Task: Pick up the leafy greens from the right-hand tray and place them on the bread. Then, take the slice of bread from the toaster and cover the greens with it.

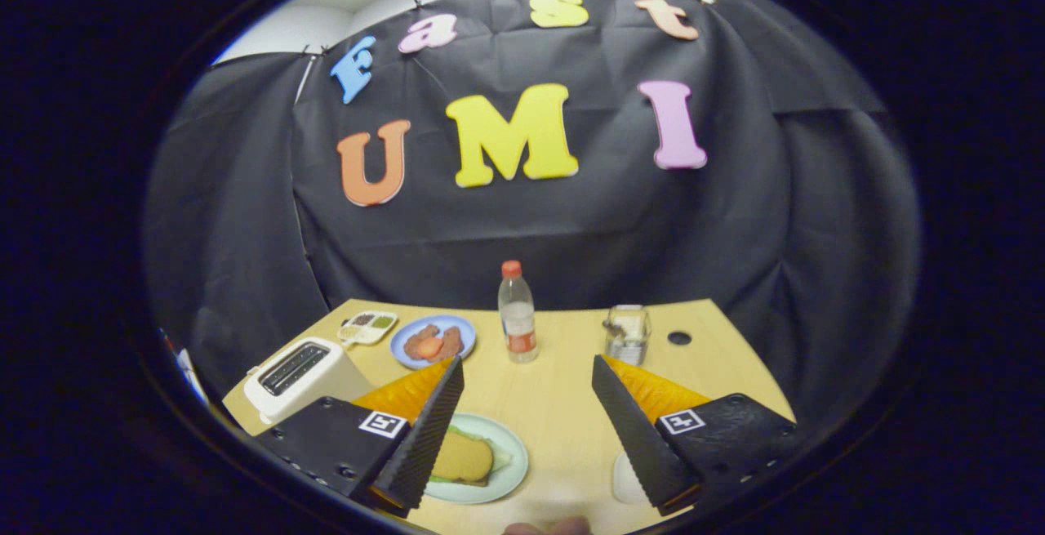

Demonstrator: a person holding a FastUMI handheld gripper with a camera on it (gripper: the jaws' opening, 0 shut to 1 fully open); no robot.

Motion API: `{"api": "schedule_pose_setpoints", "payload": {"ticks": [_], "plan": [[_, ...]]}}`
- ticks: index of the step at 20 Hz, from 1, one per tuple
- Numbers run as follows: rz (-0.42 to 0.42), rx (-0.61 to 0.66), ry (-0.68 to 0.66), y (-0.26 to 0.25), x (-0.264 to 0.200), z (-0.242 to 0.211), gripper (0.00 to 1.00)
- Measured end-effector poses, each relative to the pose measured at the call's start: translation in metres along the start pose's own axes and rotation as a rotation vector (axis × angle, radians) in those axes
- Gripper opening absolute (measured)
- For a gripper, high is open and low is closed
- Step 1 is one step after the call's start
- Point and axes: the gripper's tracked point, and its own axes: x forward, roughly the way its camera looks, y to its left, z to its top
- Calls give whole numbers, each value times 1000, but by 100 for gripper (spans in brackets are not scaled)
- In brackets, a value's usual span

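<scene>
My gripper [526, 365] is open and holds nothing; it hovers above the wooden table [563, 404]. A pale green plate [510, 482] lies beside and partly under the left finger. On it, a brown bread slice [463, 459] lies over leafy greens [500, 457], whose edges stick out from under it. The white toaster [298, 373] stands to the left of the left finger, and its slots look dark. A white tray [624, 479] pokes out from behind the right finger, and its contents are hidden.
Beyond the fingers stand a plastic bottle [517, 314] with a red cap and a glass jar [627, 335]. A blue plate [433, 341] with meat and tomato and a small divided dish [367, 327] sit at the back left. A person's fingertips [547, 527] are at the table's near edge.
</scene>
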Motion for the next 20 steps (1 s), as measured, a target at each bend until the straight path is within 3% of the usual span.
{"api": "schedule_pose_setpoints", "payload": {"ticks": [6, 14, 20], "plan": [[-14, -88, -221, -9, -72, 113, 96], [-81, -25, -297, -24, -128, 173, 96], [-88, -31, -348, 13, -129, 194, 96]]}}
